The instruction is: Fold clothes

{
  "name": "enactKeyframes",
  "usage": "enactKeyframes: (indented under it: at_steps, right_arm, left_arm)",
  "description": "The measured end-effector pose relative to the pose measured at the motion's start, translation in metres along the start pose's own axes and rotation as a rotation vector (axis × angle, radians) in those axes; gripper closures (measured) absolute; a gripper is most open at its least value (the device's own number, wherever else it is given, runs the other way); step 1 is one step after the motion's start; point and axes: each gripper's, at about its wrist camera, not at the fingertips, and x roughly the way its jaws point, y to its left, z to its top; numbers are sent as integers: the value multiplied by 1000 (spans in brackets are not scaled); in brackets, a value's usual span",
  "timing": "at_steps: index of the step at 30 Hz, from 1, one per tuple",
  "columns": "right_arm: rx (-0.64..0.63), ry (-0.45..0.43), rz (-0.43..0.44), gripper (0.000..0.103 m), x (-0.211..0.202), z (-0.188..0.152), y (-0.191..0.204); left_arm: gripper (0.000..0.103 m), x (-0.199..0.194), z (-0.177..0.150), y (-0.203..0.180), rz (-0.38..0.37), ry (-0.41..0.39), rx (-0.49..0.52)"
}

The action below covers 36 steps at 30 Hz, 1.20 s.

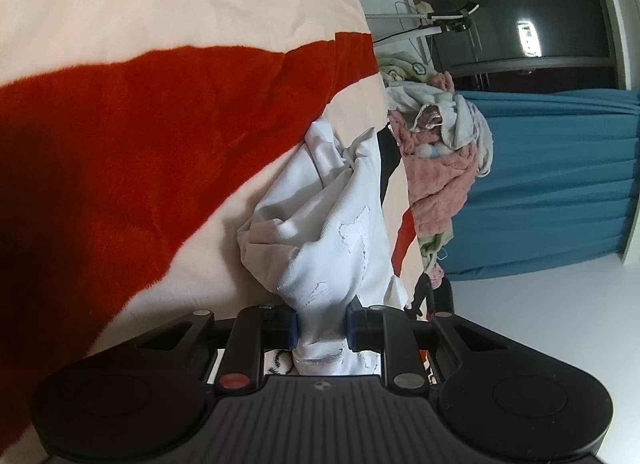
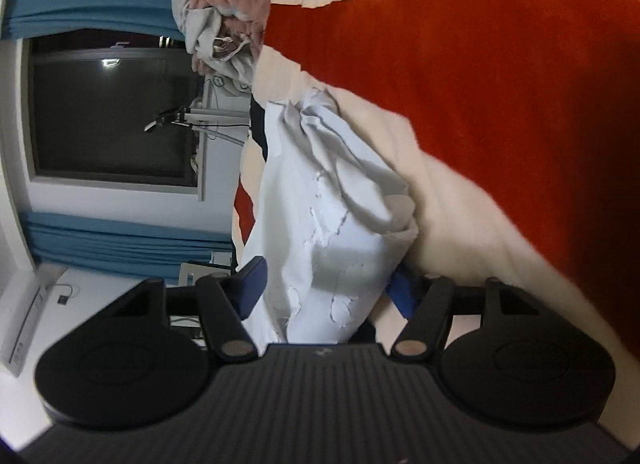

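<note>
A white garment [image 1: 320, 232] with a cracked white print hangs bunched over a red and cream blanket [image 1: 140, 144]. My left gripper [image 1: 322, 324] is shut on one gathered end of it, its blue pads pinching the cloth. In the right wrist view the same white garment [image 2: 336, 216] runs between the blue pads of my right gripper [image 2: 328, 290]. The right jaws stand wide apart with the bunched cloth filling the gap between them. Both views are turned sideways.
A heap of pink, cream and grey clothes [image 1: 440, 144] lies at the blanket's edge, also in the right wrist view [image 2: 224, 12]. Blue curtains [image 1: 552, 184] and a dark window [image 2: 108, 116] stand behind. A lamp arm [image 2: 176, 118] sticks out near the window.
</note>
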Motion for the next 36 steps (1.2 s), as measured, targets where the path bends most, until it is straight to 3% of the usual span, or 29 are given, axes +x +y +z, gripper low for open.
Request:
enactKeyframes:
  at_steps: [2, 4, 6, 9, 16, 21, 24, 28, 33, 36]
  right_arm:
    - [-47, -13, -14, 40, 0, -3, 5]
    - [-61, -30, -41, 67, -1, -5, 5]
    - [-66, -39, -61, 71, -2, -5, 4]
    - [-99, -71, -58, 82, -15, -5, 6]
    - [-190, -203, 8, 87, -67, -6, 45]
    - [-188, -249, 0, 87, -114, 14, 82]
    - [-156, -278, -3, 87, -140, 50, 96]
    - [-130, -301, -38, 87, -156, 112, 106]
    - [-127, -329, -93, 86, -137, 212, 115]
    - [-184, -392, -76, 87, -129, 267, 138]
  left_arm:
    - [81, 0, 1, 1, -13, 8, -8]
    - [81, 0, 0, -3, -8, 10, 29]
    - [81, -1, -4, -15, 15, 2, 125]
    - [81, -6, -8, -24, -3, 8, 162]
    - [81, -28, -21, -73, -57, 77, 281]
    - [81, -21, -35, -134, -88, 190, 316]
    - [81, 11, -49, -173, -60, 295, 306]
    - [81, 84, -70, -229, -10, 427, 347]
    - [81, 185, -94, -302, -15, 463, 453]
    - [82, 238, -101, -350, -101, 443, 478]
